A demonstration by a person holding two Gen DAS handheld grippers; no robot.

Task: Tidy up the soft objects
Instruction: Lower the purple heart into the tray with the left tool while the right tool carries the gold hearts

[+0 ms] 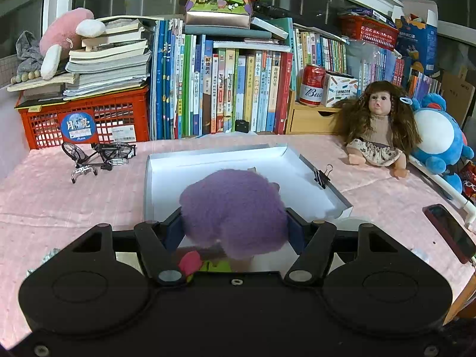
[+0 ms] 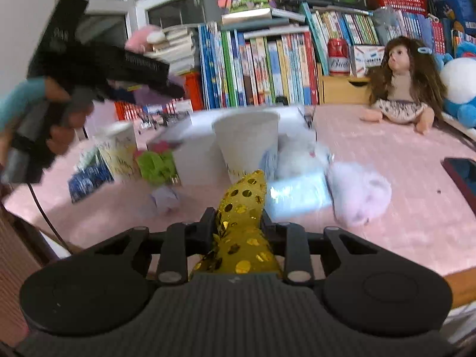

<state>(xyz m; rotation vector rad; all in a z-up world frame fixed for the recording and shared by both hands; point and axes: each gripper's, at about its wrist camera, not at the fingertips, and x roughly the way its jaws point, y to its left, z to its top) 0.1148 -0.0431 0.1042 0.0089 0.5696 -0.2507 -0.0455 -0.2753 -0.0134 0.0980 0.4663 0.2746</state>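
Observation:
My left gripper point(image 1: 234, 223) is shut on a fluffy purple plush point(image 1: 235, 208), which hangs over the near end of a white shallow box point(image 1: 166, 165). A pink and green soft toy point(image 1: 196, 263) shows just under the jaws. In the right wrist view my right gripper point(image 2: 238, 226) is shut on a yellow cloth item with gold dots point(image 2: 242, 208), low over the pink tablecloth. Ahead of it lie a pale lilac fluffy plush point(image 2: 361, 193), a white plush point(image 2: 300, 154) and a green and pink soft toy point(image 2: 156, 163). The left gripper point(image 2: 162, 87) appears there at upper left, held by a hand.
Two paper cups point(image 2: 248, 141) point(image 2: 119, 148) stand ahead of the right gripper, with a light blue packet point(image 2: 300, 193) beside them. A doll point(image 1: 377, 128), a blue plush point(image 1: 440, 142), a toy bicycle point(image 1: 95, 154), a binder clip point(image 1: 322, 175), a phone point(image 1: 450, 232) and a wall of books point(image 1: 223, 89) surround the box.

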